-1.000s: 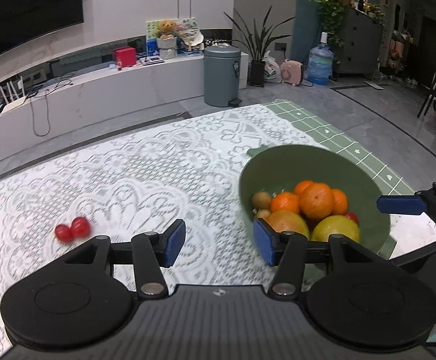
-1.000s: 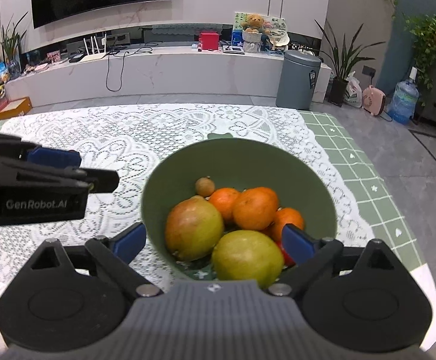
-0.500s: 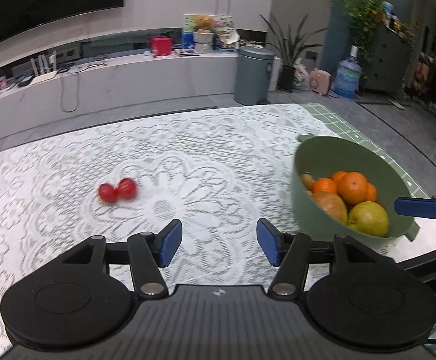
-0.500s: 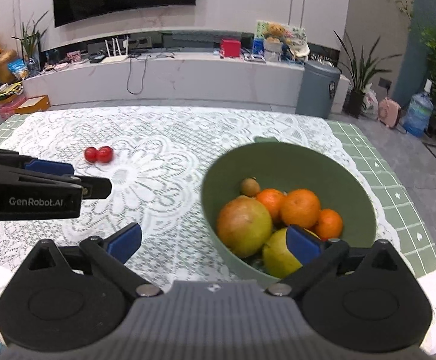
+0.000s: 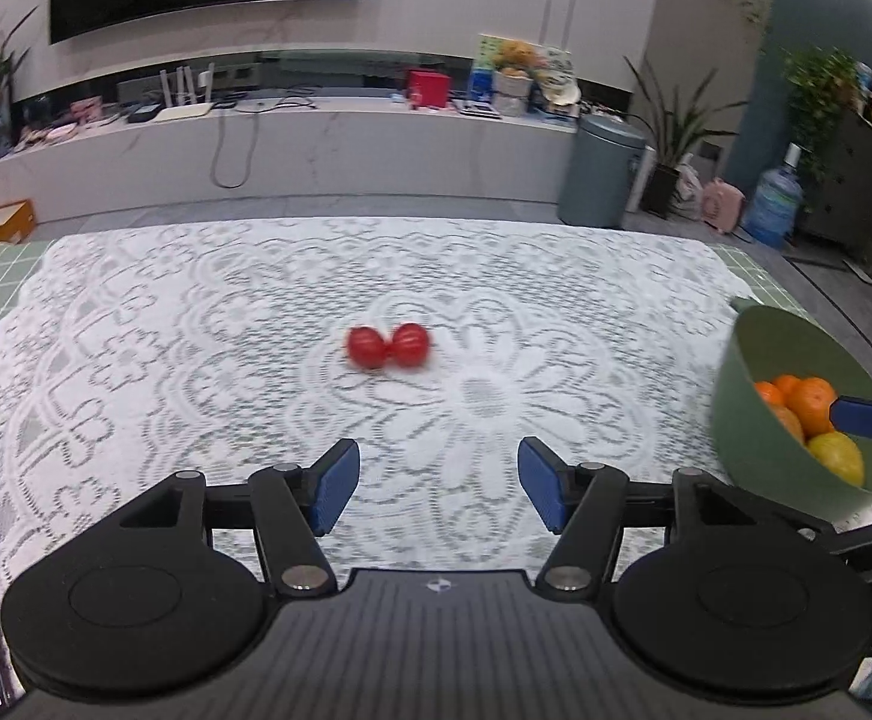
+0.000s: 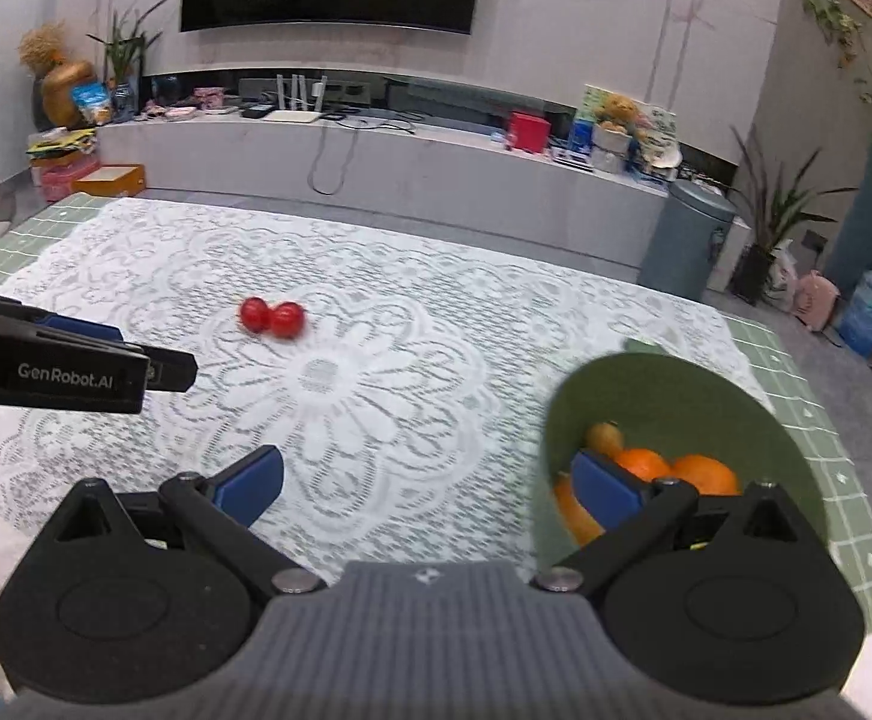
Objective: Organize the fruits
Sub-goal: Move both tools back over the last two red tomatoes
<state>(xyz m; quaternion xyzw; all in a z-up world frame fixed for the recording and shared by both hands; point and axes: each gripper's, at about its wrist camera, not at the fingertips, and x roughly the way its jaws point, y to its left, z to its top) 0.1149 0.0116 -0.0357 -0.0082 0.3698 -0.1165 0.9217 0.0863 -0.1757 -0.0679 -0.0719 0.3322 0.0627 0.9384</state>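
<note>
Two small red fruits point(image 5: 387, 346) lie touching each other near the middle of the lace tablecloth point(image 5: 195, 360), blurred, so their kind is hard to tell. Near the cloth's right edge stands the green bowl point(image 5: 754, 456), cut off by the frame in the left wrist view, with oranges point(image 6: 703, 473) and a yellowish fruit point(image 5: 838, 456) partly hidden inside. The left gripper point(image 5: 439, 486) has just been opening, its jaws spread with nothing between them. The right gripper point(image 6: 429, 480) stands wide apart and empty, one pad in front of the bowl's fruit.
</note>
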